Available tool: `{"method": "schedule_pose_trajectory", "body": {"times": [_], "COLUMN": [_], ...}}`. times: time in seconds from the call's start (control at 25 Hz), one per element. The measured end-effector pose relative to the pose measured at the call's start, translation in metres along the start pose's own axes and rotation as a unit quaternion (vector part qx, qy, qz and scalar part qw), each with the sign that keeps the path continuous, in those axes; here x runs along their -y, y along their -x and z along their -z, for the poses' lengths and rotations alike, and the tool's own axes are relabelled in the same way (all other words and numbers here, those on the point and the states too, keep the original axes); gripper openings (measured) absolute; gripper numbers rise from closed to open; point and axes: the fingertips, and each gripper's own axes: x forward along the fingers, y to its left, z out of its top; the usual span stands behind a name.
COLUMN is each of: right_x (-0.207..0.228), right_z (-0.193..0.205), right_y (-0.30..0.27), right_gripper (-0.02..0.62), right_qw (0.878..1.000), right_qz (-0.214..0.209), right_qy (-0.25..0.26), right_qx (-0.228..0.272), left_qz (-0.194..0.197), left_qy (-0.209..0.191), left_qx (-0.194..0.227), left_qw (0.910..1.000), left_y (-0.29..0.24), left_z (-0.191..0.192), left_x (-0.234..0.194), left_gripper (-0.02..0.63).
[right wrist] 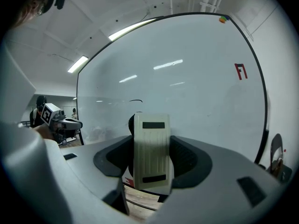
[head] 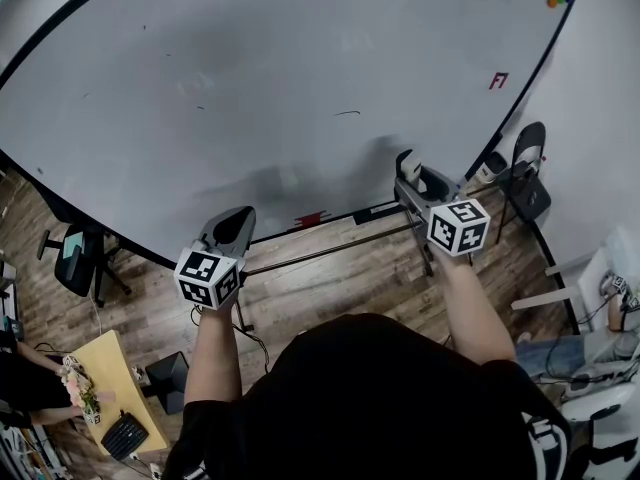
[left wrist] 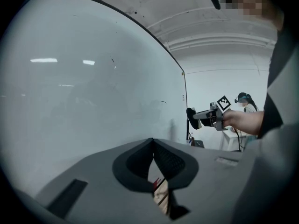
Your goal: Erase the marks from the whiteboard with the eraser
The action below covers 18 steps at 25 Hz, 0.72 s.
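The eraser (right wrist: 151, 148), likely light and stiff-backed, sits pinched by its sides in the fingers of the right gripper (right wrist: 152, 164) — a sound hold — while the left gripper (left wrist: 153, 146) has its fingers pressed together, empty.

The left gripper (left wrist: 153, 144) has its jaws closed tip to tip, with nothing between them. Beyond and left of the jaws spreads the whiteboard (left wrist: 93, 87), with a short dark mark (left wrist: 162, 102) above the tips. To the jaws' right, a hand (left wrist: 243, 122) holds the right gripper (left wrist: 195, 116), which grips the eraser (left wrist: 190, 119) near the board.
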Motion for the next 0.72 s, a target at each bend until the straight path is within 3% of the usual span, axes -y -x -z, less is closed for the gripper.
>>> {"method": "schedule_pose_trajectory", "body": {"times": [0.72], "right_x": [-0.008], "right_z": [-0.048], "right_y": [-0.050], "right_gripper": [0.233], "right_qw": [0.994], "right_qz": [0.053], "right_qy": [0.084], "right_qx": [0.044], "left_qz": [-0.003], "left_qy": [-0.005], "left_qx": [-0.004], "left_qw": [1.0000], "left_y": [0.010], "left_z": [0.001], "left_x": [-0.024], "left_gripper": [0.012]}}
